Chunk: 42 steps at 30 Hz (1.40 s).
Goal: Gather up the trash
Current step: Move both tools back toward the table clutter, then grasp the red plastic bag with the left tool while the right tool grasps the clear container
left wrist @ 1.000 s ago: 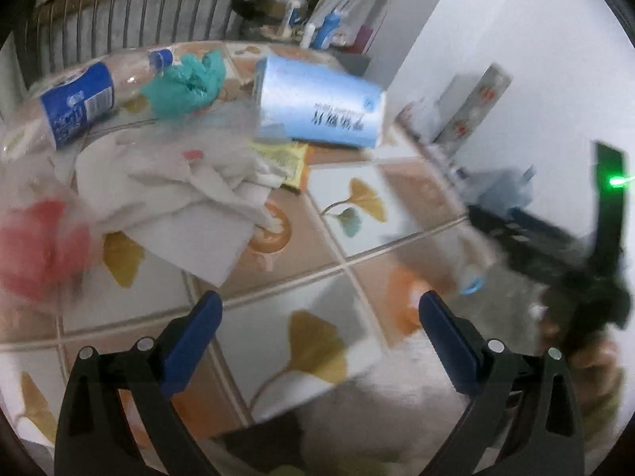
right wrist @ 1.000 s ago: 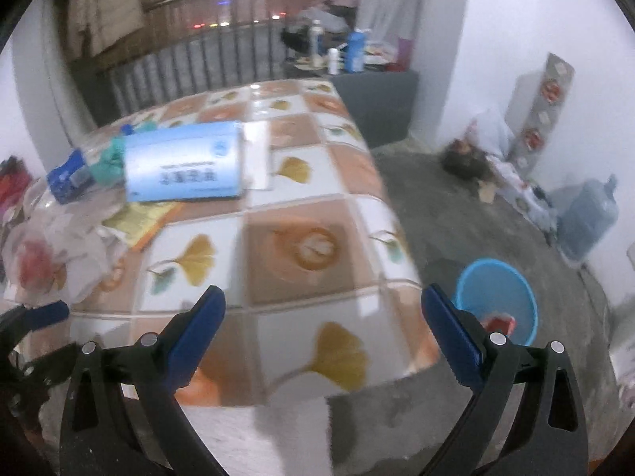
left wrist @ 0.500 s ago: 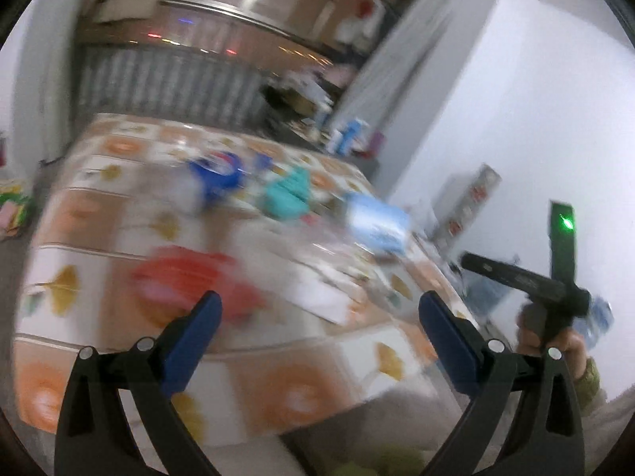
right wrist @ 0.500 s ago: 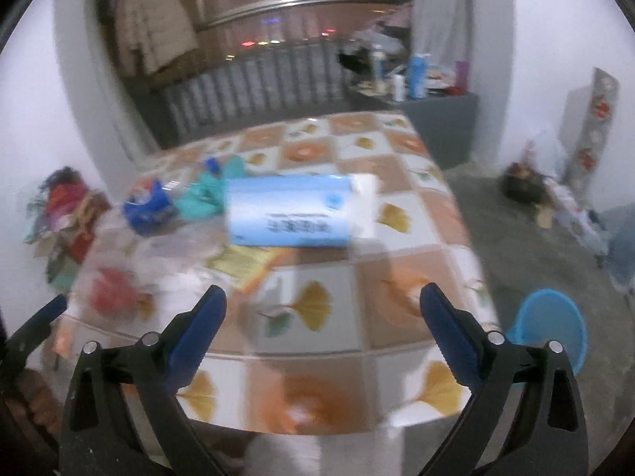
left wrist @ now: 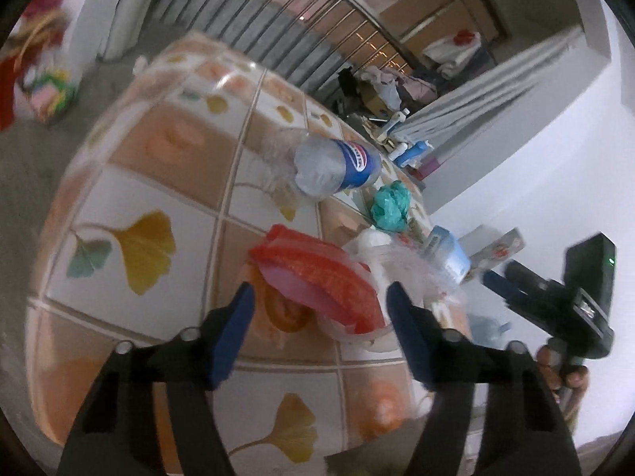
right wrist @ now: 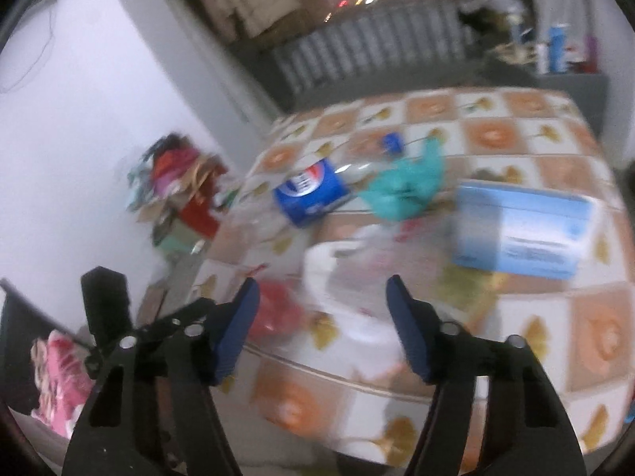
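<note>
Narrowing, both empty: left claw (left wrist: pixel 319 319), right claw (right wrist: pixel 321 309), formerly wide.

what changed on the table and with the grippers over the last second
Both grippers swung round to a new viewpoint over the table's near edge, and their jaws have just been closing partway, with nothing pressed between them. The left gripper now points at the red mesh bag, the right gripper at the white tissue pile. The trash itself stayed put: crushed bottle, teal bag, blue tissue pack.
</note>
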Each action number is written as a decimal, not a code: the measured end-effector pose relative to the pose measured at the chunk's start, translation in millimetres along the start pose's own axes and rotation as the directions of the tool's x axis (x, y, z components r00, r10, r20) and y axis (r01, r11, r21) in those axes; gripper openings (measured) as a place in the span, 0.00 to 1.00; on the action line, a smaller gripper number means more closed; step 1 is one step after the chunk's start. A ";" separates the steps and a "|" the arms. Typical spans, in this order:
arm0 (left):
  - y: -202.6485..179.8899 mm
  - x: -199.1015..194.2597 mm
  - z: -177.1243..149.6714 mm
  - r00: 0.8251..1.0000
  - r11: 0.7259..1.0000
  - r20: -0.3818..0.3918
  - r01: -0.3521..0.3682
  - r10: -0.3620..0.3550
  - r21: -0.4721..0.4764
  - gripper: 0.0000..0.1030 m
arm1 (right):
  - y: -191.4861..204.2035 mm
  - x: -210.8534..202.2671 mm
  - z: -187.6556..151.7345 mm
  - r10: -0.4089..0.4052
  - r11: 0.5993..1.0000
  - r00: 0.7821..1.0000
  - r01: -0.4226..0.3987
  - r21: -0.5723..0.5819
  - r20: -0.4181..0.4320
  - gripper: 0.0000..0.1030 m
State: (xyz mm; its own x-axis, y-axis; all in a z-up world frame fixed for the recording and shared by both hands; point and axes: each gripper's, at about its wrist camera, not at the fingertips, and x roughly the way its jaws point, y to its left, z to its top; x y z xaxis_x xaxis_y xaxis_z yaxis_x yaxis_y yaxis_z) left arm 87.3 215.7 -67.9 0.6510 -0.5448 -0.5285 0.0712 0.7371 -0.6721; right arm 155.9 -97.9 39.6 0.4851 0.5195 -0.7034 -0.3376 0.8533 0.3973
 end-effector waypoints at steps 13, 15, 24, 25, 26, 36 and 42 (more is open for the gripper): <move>3.8 -13.6 -7.2 0.994 0.994 0.009 0.106 -0.106 -0.020 0.39 | 53.7 83.1 10.6 -0.038 0.991 0.976 0.009 -0.136 -0.215 0.26; 1.4 -12.4 -9.5 0.992 0.992 -0.002 0.126 -0.126 -0.019 0.39 | 47.3 71.4 4.1 -0.043 0.992 0.979 0.018 -0.125 -0.200 0.25; -9.6 6.5 -10.0 0.980 0.982 -0.062 0.188 -0.189 -0.021 0.39 | 27.4 46.7 -15.8 -0.027 0.999 0.986 0.020 -0.046 -0.167 0.19; -9.5 9.0 -9.7 0.979 0.981 -0.070 0.190 -0.192 -0.031 0.39 | 25.1 44.7 -19.0 -0.021 0.999 0.986 0.016 -0.035 -0.163 0.19; -9.0 11.3 -9.8 0.976 0.979 -0.078 0.199 -0.202 -0.043 0.39 | 23.3 43.3 -22.6 -0.014 1.000 0.987 0.010 -0.026 -0.161 0.18; -7.0 15.4 -15.9 0.962 0.965 -0.104 0.241 -0.252 -0.101 0.39 | 5.2 41.1 -45.3 -0.006 0.999 0.986 0.013 0.043 -0.164 0.05; -5.8 5.3 -13.6 0.976 0.978 -0.076 0.200 -0.205 -0.062 0.39 | 0.1 35.8 -49.1 0.002 0.998 0.988 0.008 0.065 -0.153 0.04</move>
State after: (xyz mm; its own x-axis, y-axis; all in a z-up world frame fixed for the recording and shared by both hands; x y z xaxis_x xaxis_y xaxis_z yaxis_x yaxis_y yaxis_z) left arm 80.0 203.1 -73.9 0.5636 -0.7127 -0.4176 0.1529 0.5868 -0.7952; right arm 133.6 -81.4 -14.5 0.3550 0.5079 -0.7849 -0.2802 0.8588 0.4290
